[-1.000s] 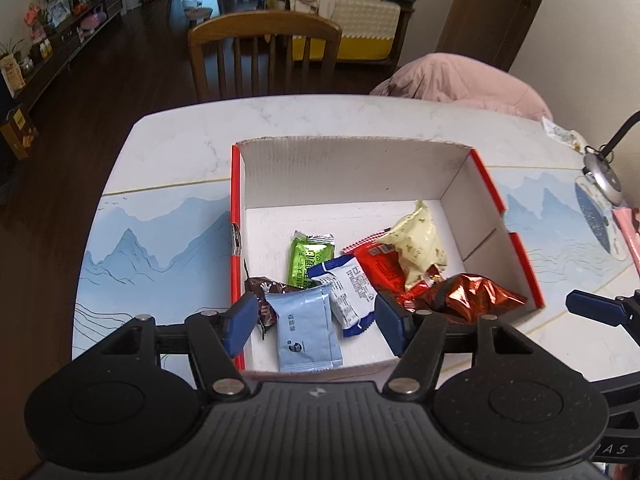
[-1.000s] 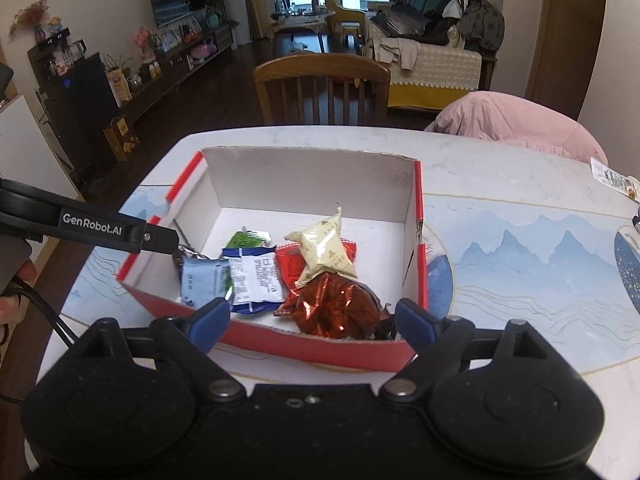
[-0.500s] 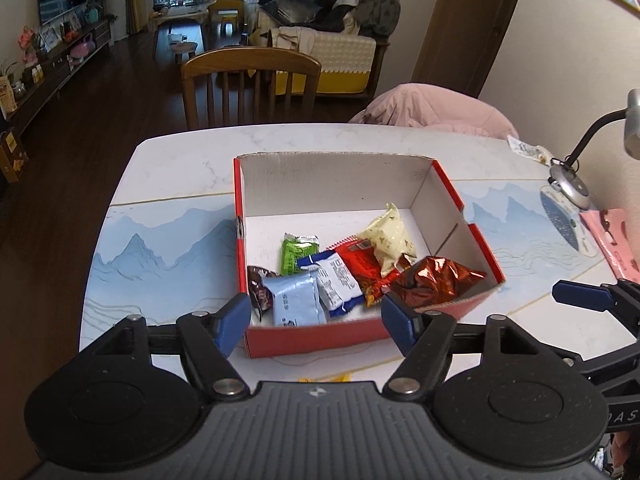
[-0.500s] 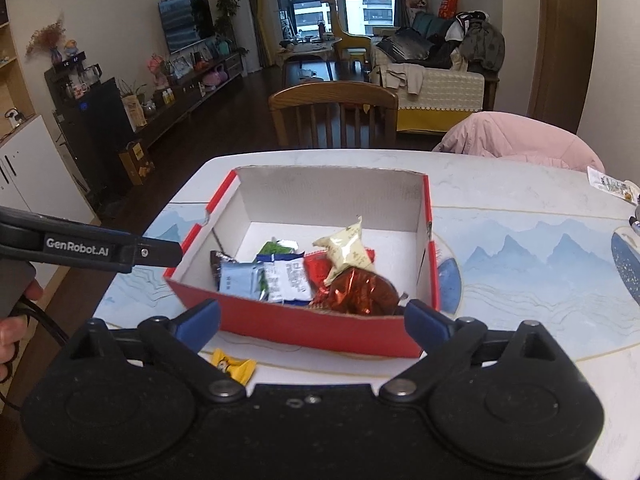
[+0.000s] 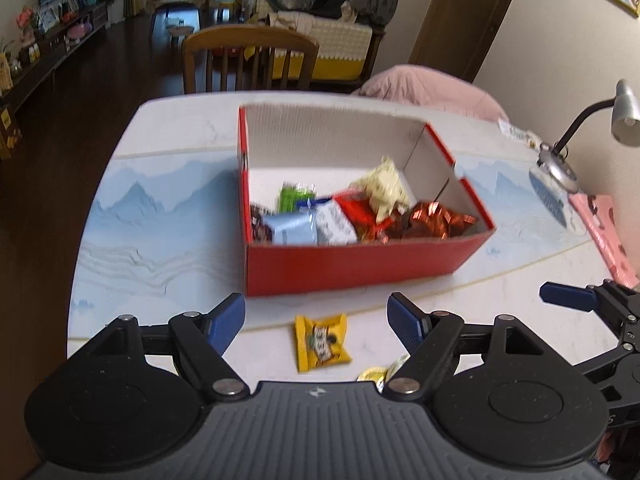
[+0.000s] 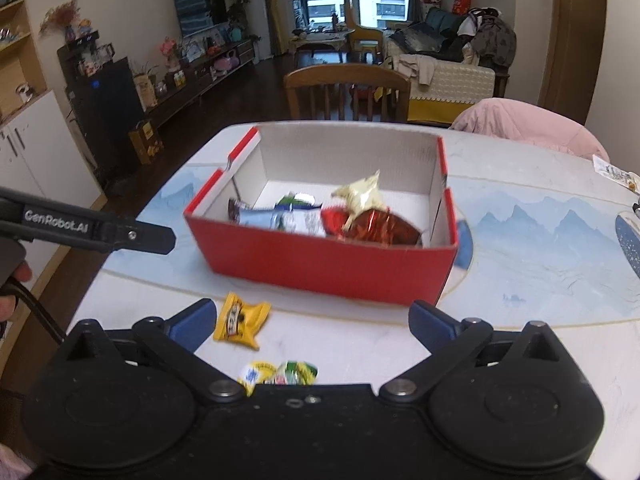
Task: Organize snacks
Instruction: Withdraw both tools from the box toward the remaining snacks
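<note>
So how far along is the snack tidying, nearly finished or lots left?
Well along, it seems. Done: several packets already lie in the red box. In hand: nothing; the left claw and right claw are both empty, jaws opening. Left: a yellow packet on the table in front of the box, plus a couple of small snacks nearer the claws.

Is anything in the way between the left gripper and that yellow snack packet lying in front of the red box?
Nothing visible. The yellow packet lies on bare table, apart from the red box, just ahead of the left gripper, whose jaws are opening and empty.
</note>
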A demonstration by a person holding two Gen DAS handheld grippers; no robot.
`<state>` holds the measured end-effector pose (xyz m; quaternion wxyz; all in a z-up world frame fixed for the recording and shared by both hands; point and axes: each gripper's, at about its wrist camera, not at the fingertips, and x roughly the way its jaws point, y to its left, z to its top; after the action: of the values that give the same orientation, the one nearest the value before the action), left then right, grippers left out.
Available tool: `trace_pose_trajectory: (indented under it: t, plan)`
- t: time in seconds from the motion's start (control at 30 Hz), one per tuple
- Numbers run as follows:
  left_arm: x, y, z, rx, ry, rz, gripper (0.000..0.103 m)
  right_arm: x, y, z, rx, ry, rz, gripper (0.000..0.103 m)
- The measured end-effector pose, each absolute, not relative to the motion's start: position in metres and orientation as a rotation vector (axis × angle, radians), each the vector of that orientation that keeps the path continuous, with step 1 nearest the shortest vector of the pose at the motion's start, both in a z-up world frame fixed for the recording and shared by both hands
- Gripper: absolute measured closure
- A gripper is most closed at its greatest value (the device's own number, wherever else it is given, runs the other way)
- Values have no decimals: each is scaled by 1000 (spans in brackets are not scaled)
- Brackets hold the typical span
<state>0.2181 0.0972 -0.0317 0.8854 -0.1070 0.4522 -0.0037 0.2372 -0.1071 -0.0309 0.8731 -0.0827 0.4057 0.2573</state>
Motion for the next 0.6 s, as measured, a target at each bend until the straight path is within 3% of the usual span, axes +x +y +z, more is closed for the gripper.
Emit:
trace_pose_trajectory:
  t: [0.6]
  plan:
    - [239, 90, -102, -269, 1167, 35, 25, 232, -105, -92, -189, 1048, 616, 5]
